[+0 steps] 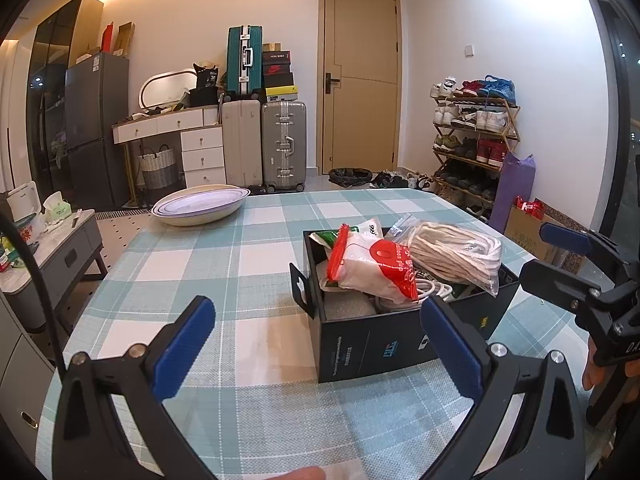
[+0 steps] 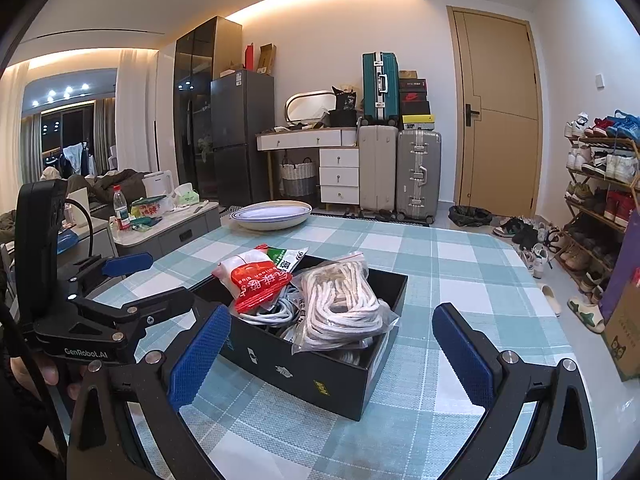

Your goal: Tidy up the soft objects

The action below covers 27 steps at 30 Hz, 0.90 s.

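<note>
A black box (image 1: 372, 344) (image 2: 320, 376) stands on the checked tablecloth (image 1: 224, 264). It holds a bag of white rope (image 1: 456, 254) (image 2: 344, 308), a red and white packet (image 1: 380, 272) (image 2: 256, 280), a green and white packet (image 1: 326, 238) and white cables (image 2: 276, 308). My left gripper (image 1: 316, 344) is open and empty, just in front of the box's near left corner; it also shows in the right wrist view (image 2: 160, 280). My right gripper (image 2: 332, 356) is open and empty, in front of the box; it shows at the right edge of the left wrist view (image 1: 560, 260).
A white oval bowl (image 1: 200, 205) (image 2: 272, 214) sits at the table's far left edge. Beyond the table are a low side table (image 1: 52, 248), suitcases (image 1: 264, 144), a door and a shoe rack (image 1: 476, 140). A cardboard box (image 2: 624, 332) stands right of the table.
</note>
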Available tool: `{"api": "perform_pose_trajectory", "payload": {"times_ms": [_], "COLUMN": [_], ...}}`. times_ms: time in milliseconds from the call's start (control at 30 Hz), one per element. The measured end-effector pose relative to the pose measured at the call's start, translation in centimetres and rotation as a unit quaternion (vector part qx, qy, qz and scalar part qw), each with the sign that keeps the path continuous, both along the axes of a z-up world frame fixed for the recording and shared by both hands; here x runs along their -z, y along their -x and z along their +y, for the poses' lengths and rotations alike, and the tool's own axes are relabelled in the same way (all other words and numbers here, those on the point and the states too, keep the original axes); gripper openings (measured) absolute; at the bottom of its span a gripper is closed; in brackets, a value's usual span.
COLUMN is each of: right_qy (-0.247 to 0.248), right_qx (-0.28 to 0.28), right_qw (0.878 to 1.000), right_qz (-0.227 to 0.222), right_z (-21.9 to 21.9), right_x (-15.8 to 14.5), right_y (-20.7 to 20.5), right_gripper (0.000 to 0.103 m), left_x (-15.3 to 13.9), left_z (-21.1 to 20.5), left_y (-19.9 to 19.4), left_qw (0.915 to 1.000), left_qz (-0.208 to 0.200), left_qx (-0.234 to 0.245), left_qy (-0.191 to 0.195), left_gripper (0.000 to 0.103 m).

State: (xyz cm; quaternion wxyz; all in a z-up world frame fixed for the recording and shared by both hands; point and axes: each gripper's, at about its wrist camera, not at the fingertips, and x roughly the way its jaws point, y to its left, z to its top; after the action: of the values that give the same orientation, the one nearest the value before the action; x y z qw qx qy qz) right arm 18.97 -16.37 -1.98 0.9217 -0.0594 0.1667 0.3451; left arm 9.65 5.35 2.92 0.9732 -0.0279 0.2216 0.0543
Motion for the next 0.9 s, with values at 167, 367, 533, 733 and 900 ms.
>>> {"api": "perform_pose_trajectory", "payload": {"times_ms": [167, 367, 533, 733, 900], "right_qy": [0.002, -0.003, -0.005, -0.006, -0.005], "right_qx": [0.003, -0.001, -0.003, -0.003, -0.004], "right_qw": [1.000, 1.000, 1.000, 1.000, 1.000], "right_qz": [0.006, 0.000, -0.002, -0.003, -0.004], "right_z": [0.05, -0.14, -0.28, -0.40, -0.39], "right_x": [0.76, 0.78, 0.76, 0.68, 0.66], "right_y": [-0.24, -0.03, 0.07, 0.26, 0.31], "right_gripper": [0.103, 0.103, 0.103, 0.103, 0.103], "left_x": [0.02, 0.02, 0.05, 0.15, 0.13], "left_z": [0.20, 0.36, 0.26, 0.25, 0.15], "left_y": [0.09, -0.04, -0.10, -0.13, -0.14], "left_qw": [1.0000, 1.0000, 1.0000, 1.0000, 1.0000], "left_qz": [-0.001, 0.000, 0.000, 0.002, 0.002], "left_qx": [-0.001, -0.003, -0.003, -0.006, -0.004], "left_qy": [0.007, 0.009, 0.006, 0.007, 0.005], "left_gripper": [0.103, 0.103, 0.103, 0.103, 0.103]}}
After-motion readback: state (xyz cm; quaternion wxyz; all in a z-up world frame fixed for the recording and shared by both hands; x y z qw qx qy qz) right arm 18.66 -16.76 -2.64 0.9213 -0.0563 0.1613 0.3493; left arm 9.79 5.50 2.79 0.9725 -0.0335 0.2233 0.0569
